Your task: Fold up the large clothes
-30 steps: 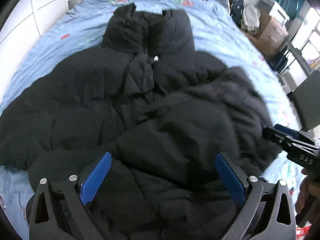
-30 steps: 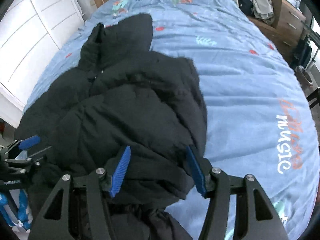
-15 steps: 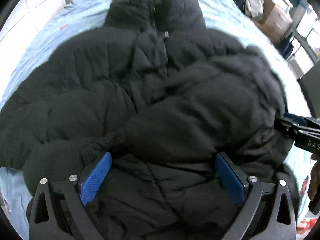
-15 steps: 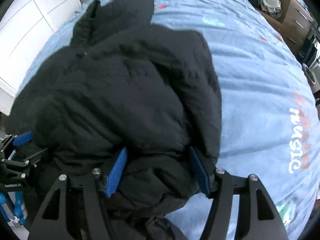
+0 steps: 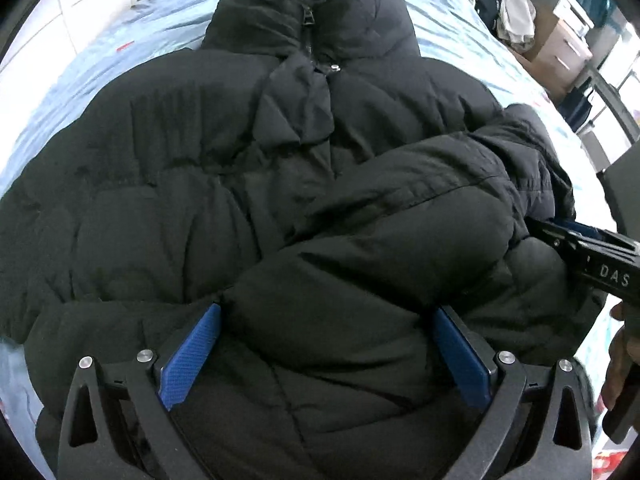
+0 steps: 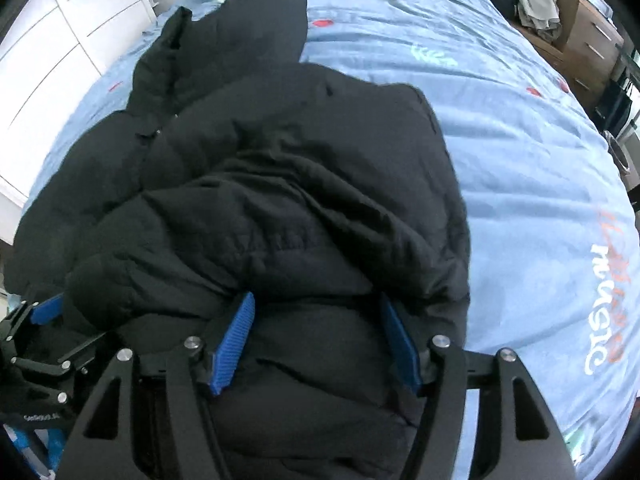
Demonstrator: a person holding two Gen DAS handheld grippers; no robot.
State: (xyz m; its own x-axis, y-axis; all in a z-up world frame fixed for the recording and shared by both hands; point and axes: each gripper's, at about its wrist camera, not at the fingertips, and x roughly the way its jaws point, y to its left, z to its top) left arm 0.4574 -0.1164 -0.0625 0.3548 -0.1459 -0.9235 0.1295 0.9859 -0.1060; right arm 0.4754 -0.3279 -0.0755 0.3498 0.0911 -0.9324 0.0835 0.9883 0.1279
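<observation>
I've got a black puffer jacket (image 5: 248, 184) lying front-up on the blue bedsheet (image 6: 520, 152), collar toward the headboard, hem bunched near me. One sleeve (image 5: 420, 216) is already folded in across the chest.

Left side first: my left gripper (image 5: 326, 344) points steeply down over the hem end, fingers wide apart. A thick roll of padding swells up between the blue pads (image 5: 192, 354), but I can't see them pressing it, so I call it not gripped. To do this well I'd sink lower until both pads sit past the bulge, then close on the full hem layer, not just the outer shell.

Moving right: my right gripper (image 6: 316, 340) is down at the hem corner by the jacket's right edge, next to bare sheet. Its jaws have just been opening. Fabric sits between the pads (image 6: 234, 344), which look loose on it rather than clamped. From the left wrist view its body (image 5: 592, 256) pokes in at the sleeve's end, a hand (image 5: 620, 356) behind it.

My read: the next step is taking the hem in both grippers to fold it up toward the collar. Grab at matching heights, both sides, so the fold line stays square. Puffy fill will slip and spring back, so bite deep and keep the folded sleeve trapped underneath.
</observation>
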